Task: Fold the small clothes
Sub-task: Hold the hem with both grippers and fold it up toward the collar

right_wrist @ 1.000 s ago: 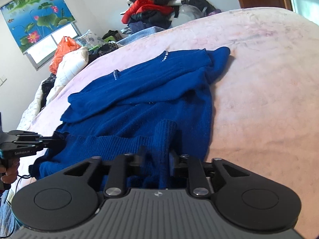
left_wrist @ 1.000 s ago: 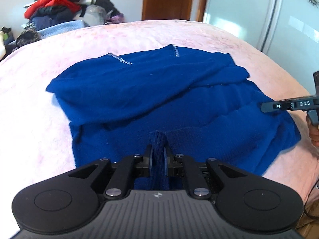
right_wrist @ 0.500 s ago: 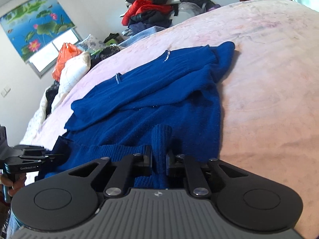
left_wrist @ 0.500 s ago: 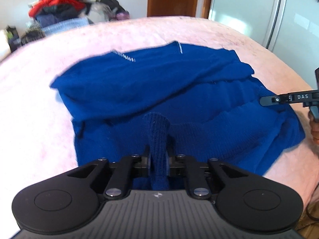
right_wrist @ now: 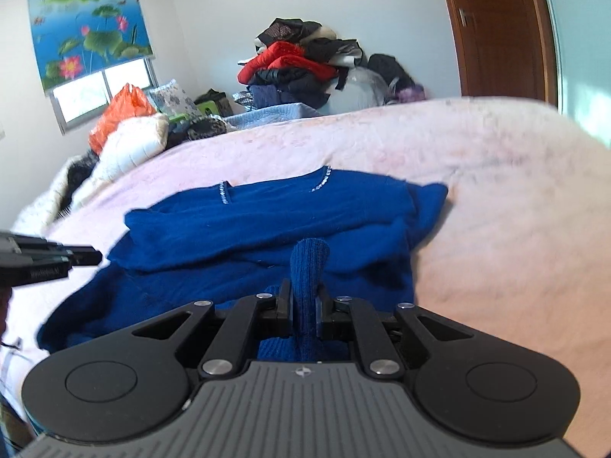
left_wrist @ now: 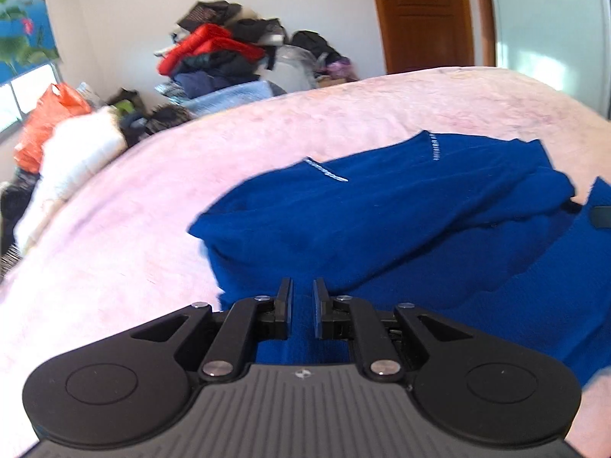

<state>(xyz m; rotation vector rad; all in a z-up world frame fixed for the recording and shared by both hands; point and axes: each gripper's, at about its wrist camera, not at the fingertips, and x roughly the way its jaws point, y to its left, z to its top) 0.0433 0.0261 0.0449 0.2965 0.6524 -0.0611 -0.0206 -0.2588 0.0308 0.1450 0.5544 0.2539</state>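
A blue knit sweater lies spread on the pink bed cover, its sleeves folded across the body. My left gripper is shut on the sweater's near hem, and blue cloth fills the narrow slot between its pads. In the right wrist view the sweater is raised at the near edge. My right gripper is shut on a ribbed fold of hem that sticks up between its fingers. The left gripper shows at the sweater's left corner. The right gripper's tip peeks in at the right edge.
A heap of clothes rises beyond the bed's far end. An orange bag and a white quilt lie at the far left. A wooden door stands behind. The pink cover stretches wide to the right of the sweater.
Both grippers have risen and tipped upward, lifting the near hem off the bed. The right gripper's jaws have narrowed onto the ribbed fold. The left view has swung toward the left.
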